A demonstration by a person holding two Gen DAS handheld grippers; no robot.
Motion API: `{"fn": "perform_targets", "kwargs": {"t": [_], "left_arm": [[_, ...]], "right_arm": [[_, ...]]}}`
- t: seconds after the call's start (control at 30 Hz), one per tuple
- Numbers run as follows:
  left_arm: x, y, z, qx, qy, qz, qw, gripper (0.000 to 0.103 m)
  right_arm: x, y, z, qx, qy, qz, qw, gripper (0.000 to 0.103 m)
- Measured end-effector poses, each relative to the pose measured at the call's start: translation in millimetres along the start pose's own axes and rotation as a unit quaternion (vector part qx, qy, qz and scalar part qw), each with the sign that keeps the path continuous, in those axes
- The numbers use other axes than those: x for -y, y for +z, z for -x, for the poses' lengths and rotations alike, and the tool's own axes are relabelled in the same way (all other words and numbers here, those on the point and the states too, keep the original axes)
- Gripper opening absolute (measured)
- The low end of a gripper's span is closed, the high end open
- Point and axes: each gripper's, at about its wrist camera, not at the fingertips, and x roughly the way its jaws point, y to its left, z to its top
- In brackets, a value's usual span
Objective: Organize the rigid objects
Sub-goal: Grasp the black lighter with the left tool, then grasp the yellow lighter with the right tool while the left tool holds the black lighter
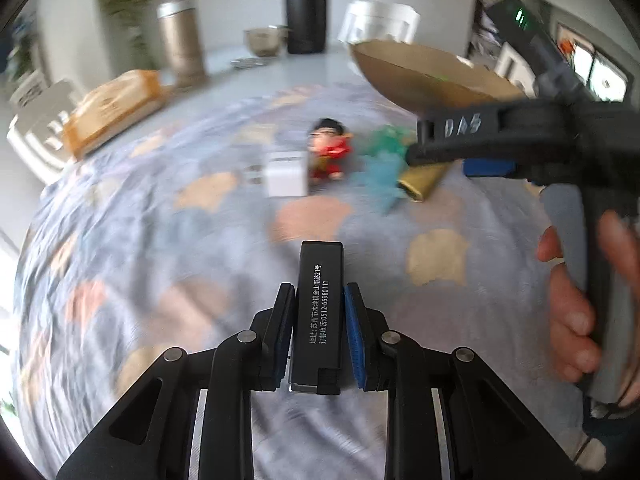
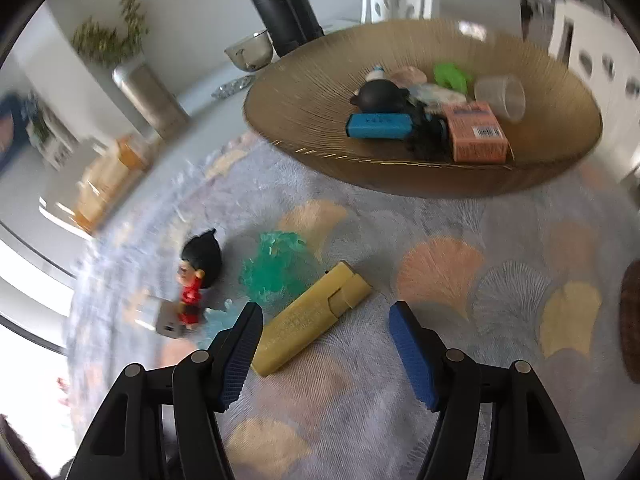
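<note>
My left gripper (image 1: 320,292) is shut on a black lighter (image 1: 320,280) printed with white text, held above the patterned tablecloth (image 1: 160,240). My right gripper (image 2: 326,316) stands open over a yellow lighter (image 2: 316,316), which lies on the cloth between the fingers, close to the left pad. A golden ribbed bowl (image 2: 320,92) beyond it holds a blue lighter (image 2: 378,126), an orange box (image 2: 476,132), a clear cup (image 2: 502,96) and other small items. On the cloth lie a red-clothed figurine (image 2: 196,280), a teal translucent piece (image 2: 272,268) and a white charger (image 1: 286,174).
A gold canister (image 1: 180,40), a metal bowl (image 1: 264,40), a black column (image 1: 306,4) and an orange packet (image 1: 112,108) stand along the table's far side. White chairs (image 1: 378,20) stand beyond. A person's hand (image 1: 576,312) grips the right handle.
</note>
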Motion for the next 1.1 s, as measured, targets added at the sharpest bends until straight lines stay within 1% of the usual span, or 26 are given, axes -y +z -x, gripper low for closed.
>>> {"fn": "perform_targets", "kwargs": {"t": [0.07,0.1,0.13,0.17,0.23,0.27,0.37,0.43,0.5,0.6,0.63,0.67,0.7,0.73,0.77,0.87,0.93,0.97,1.0,1.07,1.1], "left_arm": [[-11.1,-2.8,9.8,0.021,-0.006,0.024,0.9995,0.022],[-13.7,-1.8,14.2,0.038,-0.011,0.030,0.9988,0.022],[-15.1,-2.2,16.6,0.047,-0.015,0.032,0.9982,0.022],[-16.4,-3.2,19.1,0.055,-0.016,0.034,0.9978,0.022],[-15.5,-3.9,18.2,0.051,-0.016,0.035,0.9979,0.022],[-15.2,-3.1,17.5,0.051,-0.016,0.035,0.9979,0.022],[-14.2,-2.3,19.5,0.061,-0.016,0.033,0.9975,0.022],[-14.6,-1.3,18.2,0.059,-0.016,0.031,0.9976,0.022],[-12.7,-2.0,16.0,0.055,-0.013,0.028,0.9980,0.022],[-10.0,-2.1,9.1,0.037,-0.012,0.021,0.9990,0.024],[-8.0,-2.4,6.5,0.028,-0.006,0.019,0.9994,0.032],[-6.6,-1.9,3.3,0.018,0.005,0.016,0.9997,0.036],[-5.4,-1.6,2.2,0.014,0.011,0.014,0.9997,0.037],[-4.7,-1.6,1.2,0.011,0.014,0.012,0.9998,0.037],[-4.3,-2.3,0.9,0.011,0.015,0.011,0.9998,0.037],[-3.5,-2.1,-3.6,-0.001,0.024,0.010,0.9997,0.037],[-2.6,-1.5,-4.6,-0.001,0.033,0.009,0.9994,0.042],[-2.9,-1.9,-4.3,0.000,0.037,0.009,0.9993,0.044],[-3.0,-1.8,-4.5,0.000,0.040,0.010,0.9991,0.046],[-3.3,-2.0,-4.3,0.000,0.041,0.012,0.9991,0.047],[-3.4,-2.1,-4.0,0.000,0.041,0.012,0.9991,0.047]], "right_arm": [[-12.1,-0.4,-6.1,0.014,-0.041,0.031,0.999,0.064],[-16.7,-1.5,-8.1,0.020,-0.053,0.045,0.997,0.061],[-20.2,-2.2,-7.7,0.023,-0.054,0.054,0.997,0.058],[-20.4,-3.0,-7.4,0.023,-0.054,0.060,0.996,0.058],[-17.1,-6.6,-4.4,0.019,-0.046,0.080,0.996,0.052],[-15.6,-9.0,-2.7,0.018,-0.043,0.093,0.995,0.046],[-7.2,-31.0,11.8,0.020,-0.017,0.160,0.987,0.045],[0.9,-48.2,24.0,0.019,-0.002,0.193,0.981,0.043],[12.6,-61.4,35.0,0.011,0.012,0.207,0.978,0.041],[27.3,-68.1,42.6,0.002,0.051,0.205,0.977,0.042],[30.6,-69.0,43.7,0.000,0.059,0.203,0.978,0.042],[35.0,-69.0,44.7,-0.005,0.064,0.196,0.978,0.050],[37.8,-69.1,45.0,-0.008,0.067,0.189,0.980,0.070],[42.2,-70.1,45.1,-0.013,0.072,0.176,0.982,0.080],[44.2,-71.7,45.9,-0.012,0.078,0.169,0.982,0.088],[48.8,-79.3,53.6,-0.014,0.084,0.155,0.984,0.088],[48.8,-82.5,58.4,-0.023,0.082,0.141,0.986,0.088],[46.7,-84.8,60.7,-0.028,0.075,0.139,0.987,0.086],[43.8,-87.6,63.9,-0.030,0.074,0.138,0.987,0.078],[36.1,-89.0,64.4,-0.034,0.080,0.145,0.986,0.066],[27.5,-88.0,61.9,-0.034,0.075,0.154,0.985,0.062]]}}
